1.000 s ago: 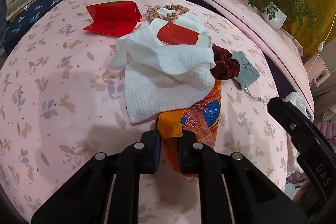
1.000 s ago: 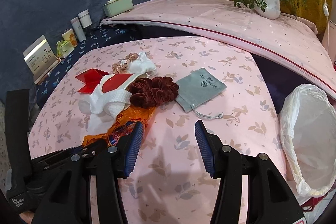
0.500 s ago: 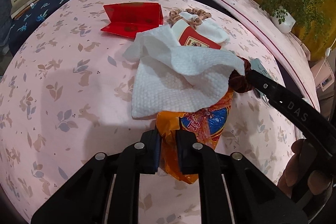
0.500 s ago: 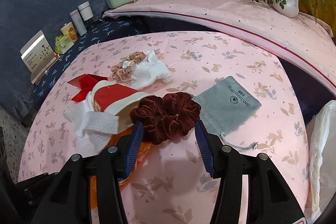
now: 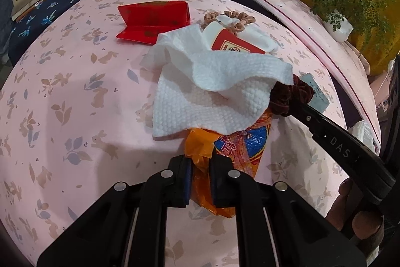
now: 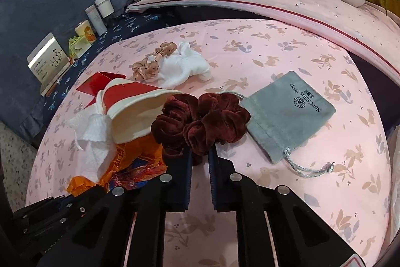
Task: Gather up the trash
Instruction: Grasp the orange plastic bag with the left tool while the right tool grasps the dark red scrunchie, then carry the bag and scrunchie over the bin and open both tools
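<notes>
Left claw [image 5: 200, 179] clamped on crinkly orange foil wrapper [image 5: 225, 167], at the near edge of the pile on the pink rabbit-print tabletop [image 5: 75, 104]. Right claw [image 6: 200, 162] closed on the plush maroon velvet scrunchie [image 6: 200, 121]. Risk: the scrunchie is likely not trash; lifting it may drag the touching paper cup [image 6: 135, 111] or nudge the grey felt pouch [image 6: 287, 114]. Waffle-textured white tissue [image 5: 212, 96] drapes over the wrapper, so pulling the slick foil could shed it. Farther: glossy folded red card [image 5: 152, 21], satin tan scrunchie [image 6: 150, 61].
</notes>
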Tool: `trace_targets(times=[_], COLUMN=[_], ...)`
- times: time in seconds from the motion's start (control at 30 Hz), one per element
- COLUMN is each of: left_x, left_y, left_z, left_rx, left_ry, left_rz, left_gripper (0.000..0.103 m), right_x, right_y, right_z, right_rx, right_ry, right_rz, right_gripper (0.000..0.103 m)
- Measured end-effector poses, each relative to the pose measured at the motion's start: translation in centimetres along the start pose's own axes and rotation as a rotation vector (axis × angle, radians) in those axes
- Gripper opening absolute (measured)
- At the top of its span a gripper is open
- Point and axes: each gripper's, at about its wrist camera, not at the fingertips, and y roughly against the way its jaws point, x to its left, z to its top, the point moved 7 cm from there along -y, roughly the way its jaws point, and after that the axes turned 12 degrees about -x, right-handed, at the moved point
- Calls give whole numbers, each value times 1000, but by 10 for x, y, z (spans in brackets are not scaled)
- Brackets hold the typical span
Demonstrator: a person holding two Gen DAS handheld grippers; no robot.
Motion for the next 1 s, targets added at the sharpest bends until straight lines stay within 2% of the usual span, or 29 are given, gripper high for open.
trace_targets(times=[0.37, 0.67, 1.0], left_x=[-63, -127, -213], left_y=[39, 66, 78], left_z=[8, 8, -5], left_rx=[-62, -110, -115], left_ry=[-69, -144, -238], left_rz=[-90, -160, -260], left_gripper=[9, 9, 9], right_x=[-18, -65, -139], right_y=[79, 138, 191], right_z=[35, 45, 35], right_rx=[-151, -241, -294], right_ry=[-32, -64, -122], right_rz=[19, -44, -171], right_gripper=[11, 11, 11])
